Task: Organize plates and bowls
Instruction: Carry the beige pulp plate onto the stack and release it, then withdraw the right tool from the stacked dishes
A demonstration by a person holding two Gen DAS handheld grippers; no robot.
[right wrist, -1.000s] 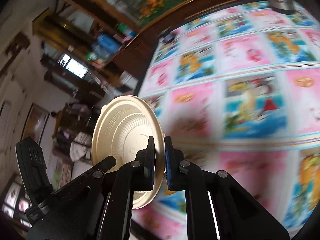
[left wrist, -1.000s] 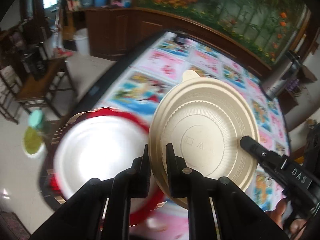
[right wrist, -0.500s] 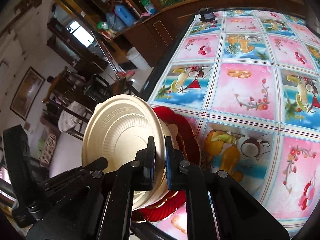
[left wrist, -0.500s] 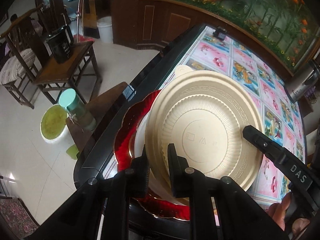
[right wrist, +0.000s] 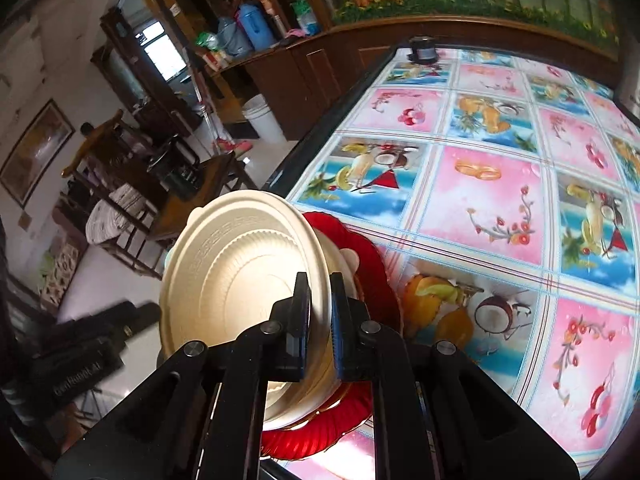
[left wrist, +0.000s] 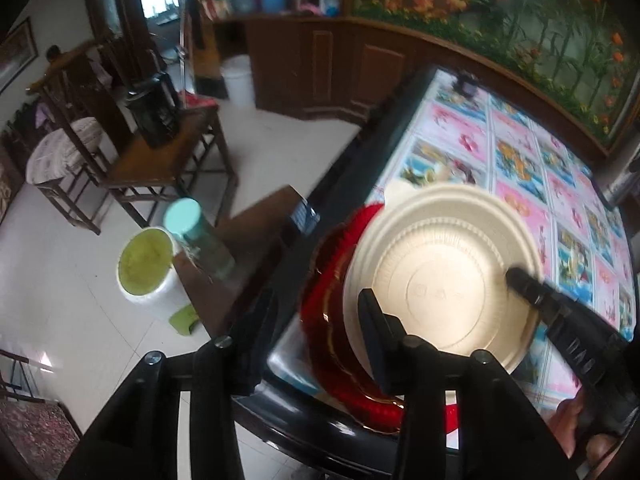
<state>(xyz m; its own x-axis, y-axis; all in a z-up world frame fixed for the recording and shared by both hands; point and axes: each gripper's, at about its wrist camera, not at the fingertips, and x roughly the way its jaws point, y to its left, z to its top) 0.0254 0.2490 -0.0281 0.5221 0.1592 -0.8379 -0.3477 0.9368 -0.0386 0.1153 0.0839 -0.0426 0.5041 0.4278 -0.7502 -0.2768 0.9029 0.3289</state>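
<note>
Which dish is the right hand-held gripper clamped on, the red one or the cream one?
The cream bowl: the right hand-held gripper pinches its rim. The red plate lies underneath on the table, ungripped.

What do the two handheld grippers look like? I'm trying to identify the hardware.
Both are matte black. The left gripper and right gripper each have two flat, blade-like fingers on angular linkage arms joined by round silver screw heads. The right gripper's body bears pale embossed lettering, seen in the left view. No cables or sleeves show.
</note>
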